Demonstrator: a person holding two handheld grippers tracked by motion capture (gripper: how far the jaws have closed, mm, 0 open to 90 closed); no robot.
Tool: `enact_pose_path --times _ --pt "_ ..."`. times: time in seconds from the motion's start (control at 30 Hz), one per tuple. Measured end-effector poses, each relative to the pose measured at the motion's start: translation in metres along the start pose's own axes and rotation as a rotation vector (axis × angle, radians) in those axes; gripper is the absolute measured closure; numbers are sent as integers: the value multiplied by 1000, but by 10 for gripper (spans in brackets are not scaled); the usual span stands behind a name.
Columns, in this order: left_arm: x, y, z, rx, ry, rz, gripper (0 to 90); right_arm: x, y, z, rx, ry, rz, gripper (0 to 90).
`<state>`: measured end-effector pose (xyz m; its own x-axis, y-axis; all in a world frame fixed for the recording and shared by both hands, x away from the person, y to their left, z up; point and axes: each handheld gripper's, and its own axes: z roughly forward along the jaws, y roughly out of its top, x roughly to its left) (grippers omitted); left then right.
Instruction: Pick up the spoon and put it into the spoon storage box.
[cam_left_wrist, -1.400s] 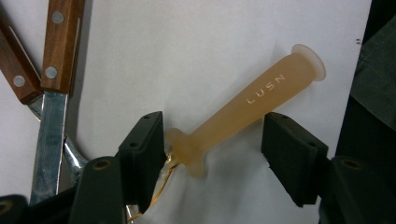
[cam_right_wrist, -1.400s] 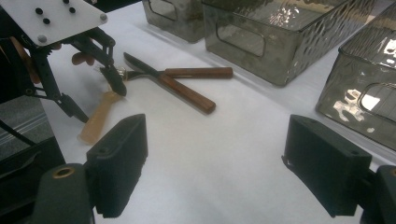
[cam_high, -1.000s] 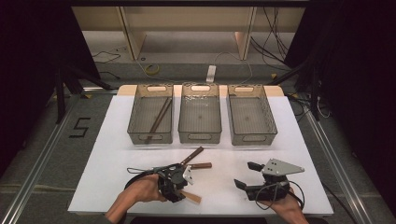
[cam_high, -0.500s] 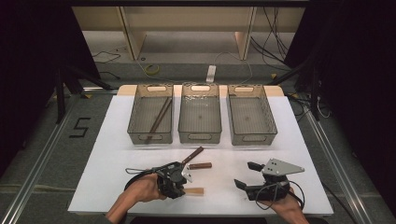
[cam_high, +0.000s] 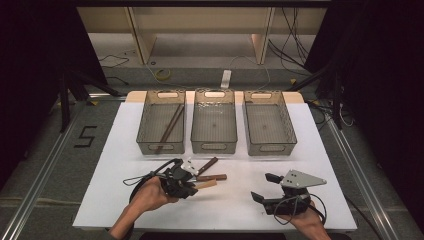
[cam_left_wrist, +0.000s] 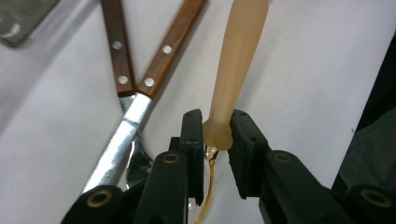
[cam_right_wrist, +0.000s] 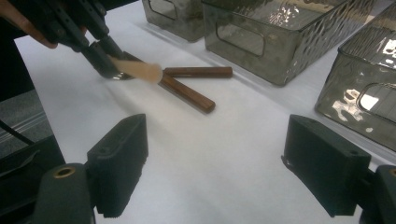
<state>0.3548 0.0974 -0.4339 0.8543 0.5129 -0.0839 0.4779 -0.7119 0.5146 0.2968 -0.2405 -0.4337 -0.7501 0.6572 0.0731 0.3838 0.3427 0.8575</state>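
Observation:
My left gripper (cam_high: 192, 186) is shut on a beige plastic-handled utensil (cam_high: 207, 184), held a little above the white table near the front left. Its jaws have just been closing, and in the left gripper view the pads (cam_left_wrist: 192, 128) pinch the handle's neck (cam_left_wrist: 218, 133) while the beige handle (cam_left_wrist: 236, 60) points away. Two wooden-handled utensils (cam_high: 210, 177) (cam_high: 207, 164) lie crossed on the table just past it, their handles (cam_left_wrist: 116, 46) (cam_left_wrist: 173, 42) close by. My right gripper (cam_high: 263, 186) stands open at the front right with nothing in it (cam_right_wrist: 219, 158).
Three clear plastic bins stand in a row at the back: left bin (cam_high: 162, 148), middle bin (cam_high: 214, 148), right bin (cam_high: 270, 150). A dark long-handled utensil (cam_high: 170, 127) lies in the left one. The white table top (cam_high: 100, 190) ends just before the person's hands.
The left gripper has risen and moved away from the front edge with the beige utensil, whose handle has swung toward the wooden handles. The right gripper has stayed put.

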Motion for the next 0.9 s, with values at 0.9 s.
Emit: enact_pose_path --times 0.9 --pt "33 10 -23 -186 47 -184 760 -1 -1 1 1 -2 7 225"
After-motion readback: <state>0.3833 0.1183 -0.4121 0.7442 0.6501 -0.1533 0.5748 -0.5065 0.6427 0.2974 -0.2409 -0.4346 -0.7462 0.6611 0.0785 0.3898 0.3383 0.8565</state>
